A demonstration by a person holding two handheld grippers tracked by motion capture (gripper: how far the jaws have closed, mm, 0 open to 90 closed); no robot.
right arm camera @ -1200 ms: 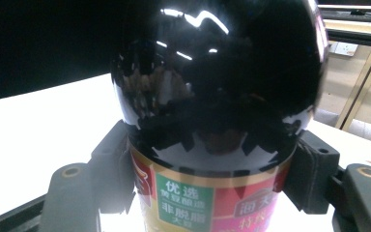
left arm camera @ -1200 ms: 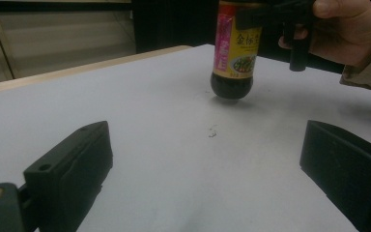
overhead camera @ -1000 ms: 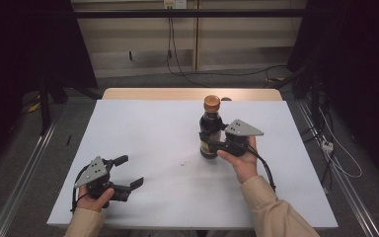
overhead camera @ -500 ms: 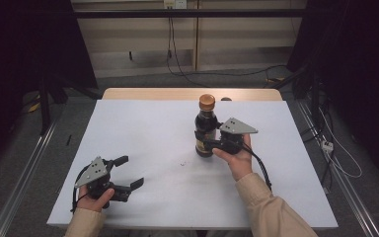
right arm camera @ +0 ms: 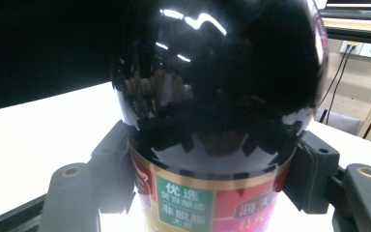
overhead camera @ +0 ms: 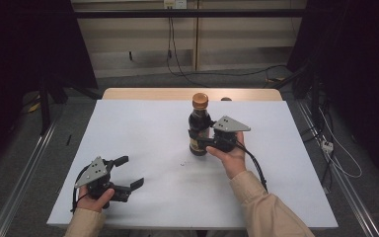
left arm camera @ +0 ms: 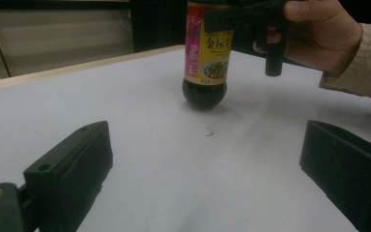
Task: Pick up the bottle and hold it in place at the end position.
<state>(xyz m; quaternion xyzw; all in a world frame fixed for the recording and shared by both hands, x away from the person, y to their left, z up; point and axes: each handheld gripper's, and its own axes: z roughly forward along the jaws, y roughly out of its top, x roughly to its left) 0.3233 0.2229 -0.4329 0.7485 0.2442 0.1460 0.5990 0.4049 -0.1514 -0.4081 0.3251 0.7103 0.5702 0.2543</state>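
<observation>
A dark soy sauce bottle [overhead camera: 198, 121] with an orange cap and a red and yellow label stands upright at the middle of the white table [overhead camera: 143, 128]. My right gripper [overhead camera: 200, 139] is shut on its lower body from the right, one jaw on each side. In the right gripper view the bottle [right arm camera: 212, 96] sits between the jaws of the right gripper [right arm camera: 212, 169]. I cannot tell whether its base touches the table. My left gripper [overhead camera: 131, 171] rests open near the front left corner with nothing in it. From the left gripper [left arm camera: 205, 145], the bottle [left arm camera: 207, 53] stands ahead.
The table's far edge shows a wooden strip [overhead camera: 143, 94]. A small dark mark [overhead camera: 182, 163] lies on the sheet just before the bottle. Cables [overhead camera: 325, 143] trail on the floor to the right, and metal rails [overhead camera: 24, 173] run along both sides.
My right gripper has carried the bottle a short way left and toward the front of the table. The left gripper has stayed where it was, still open.
</observation>
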